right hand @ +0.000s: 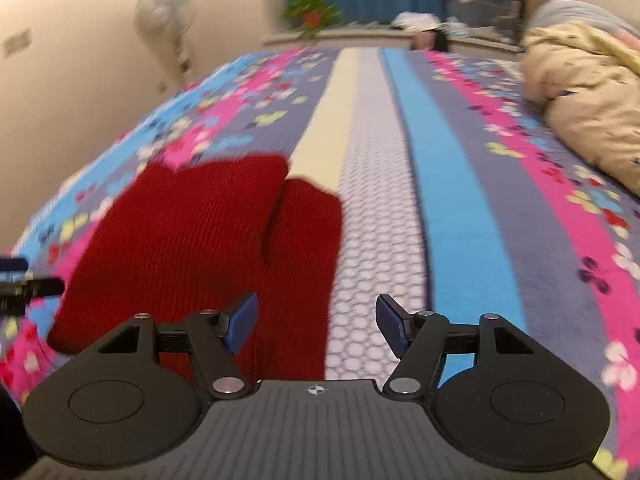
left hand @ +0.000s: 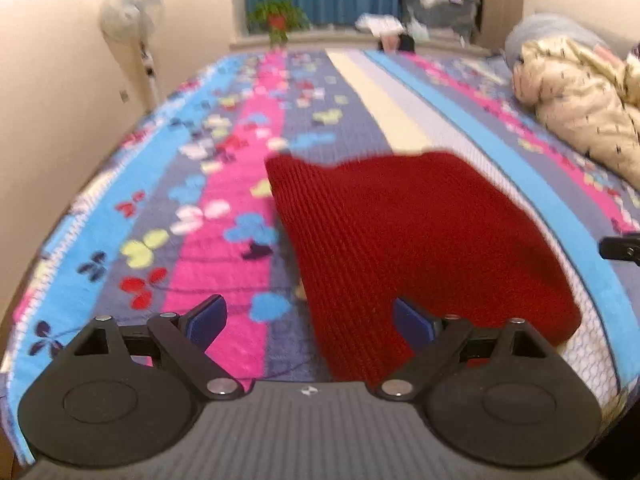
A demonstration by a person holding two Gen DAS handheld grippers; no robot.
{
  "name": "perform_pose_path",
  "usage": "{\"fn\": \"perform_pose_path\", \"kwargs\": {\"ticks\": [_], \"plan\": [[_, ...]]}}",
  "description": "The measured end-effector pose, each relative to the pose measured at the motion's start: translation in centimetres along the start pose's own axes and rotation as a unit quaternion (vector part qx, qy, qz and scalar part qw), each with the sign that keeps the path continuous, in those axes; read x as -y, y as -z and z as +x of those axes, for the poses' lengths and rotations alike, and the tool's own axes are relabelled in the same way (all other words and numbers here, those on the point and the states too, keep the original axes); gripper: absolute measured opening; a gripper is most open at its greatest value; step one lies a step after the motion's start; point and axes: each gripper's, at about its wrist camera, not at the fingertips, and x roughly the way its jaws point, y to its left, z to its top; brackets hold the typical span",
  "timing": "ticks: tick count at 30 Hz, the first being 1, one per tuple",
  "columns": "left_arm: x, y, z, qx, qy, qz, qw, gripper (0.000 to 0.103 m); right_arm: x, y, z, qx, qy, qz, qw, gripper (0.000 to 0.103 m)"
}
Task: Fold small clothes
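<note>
Red knit garment point(left hand: 400, 240) lies flat on the striped bedspread point(left hand: 224, 216), ahead of both pairs of fingers and gripped by neither. The left gripper point(left hand: 310, 320) stands wide open, the cloth's near edge behind its right finger point(left hand: 412, 322); the right gripper point(right hand: 316, 322) is also spread, empty, with the cloth behind its left finger point(right hand: 240, 320). Both hang clear, likely so the fold can settle. It is ribbed, deep red, apparently doubled, one layer overlapping another, though blur hides the seams.
</note>
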Motion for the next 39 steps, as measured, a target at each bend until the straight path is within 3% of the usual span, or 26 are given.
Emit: {"fn": "perform_pose_path", "kwargs": {"ticks": [4,9,12,20,39], "plan": [[0.3,0.5,-3.8,0.052,0.008,-0.050,0.9974,0.099,-0.1,0.8,-3.3,0.034,0.016,0.015,0.999,0.087],[2.3,1.9,-5.6,0.079,0.012,-0.063,0.9948,0.099,-1.1,3.9,-3.9,0.038,0.032,0.004,0.999,0.088],[3.6,3.0,-4.8,0.055,0.004,-0.041,0.9976,0.099,-1.8,4.2,-2.7,0.017,0.033,-0.013,0.999,0.088],[2.5,3.3,-3.0,0.019,-0.012,-0.068,0.9974,0.099,-2.7,4.0,-1.8,0.018,0.024,-0.018,0.999,0.088],[1.9,3.4,-2.3,-0.003,-0.006,-0.072,0.9974,0.100,-4.0,4.2,-1.5,0.025,0.015,-0.035,0.999,0.088]]}}
